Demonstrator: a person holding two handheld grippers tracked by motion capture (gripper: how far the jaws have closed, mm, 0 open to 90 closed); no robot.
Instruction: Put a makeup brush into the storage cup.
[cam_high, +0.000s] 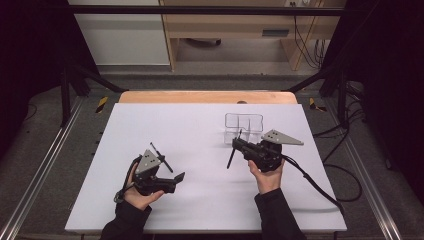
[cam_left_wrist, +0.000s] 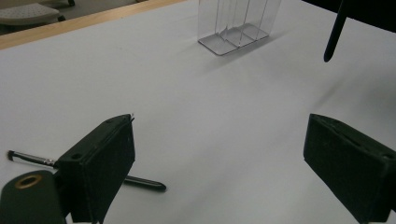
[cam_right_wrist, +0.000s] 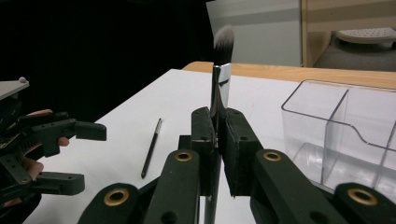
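Note:
My right gripper (cam_high: 238, 145) is shut on a makeup brush (cam_right_wrist: 221, 84) with a silver ferrule and pale bristles. The brush stands upright between the jaws in the right gripper view, and its dark handle (cam_high: 230, 161) hangs down-left in the high view. A clear plastic organizer (cam_high: 243, 125) with compartments stands just beyond that gripper. My left gripper (cam_high: 172, 173) is open over the white mat with nothing between its jaws. A thin dark brush (cam_high: 161, 157) lies flat on the mat right beside it, partly behind the left jaw in the left gripper view (cam_left_wrist: 140, 183).
A white mat (cam_high: 200, 200) covers the table, with a wooden edge (cam_high: 207, 96) at the far side. Black frame bars and cables surround the table. In the right gripper view my left gripper (cam_right_wrist: 86, 156) sits at the left with a hand on it.

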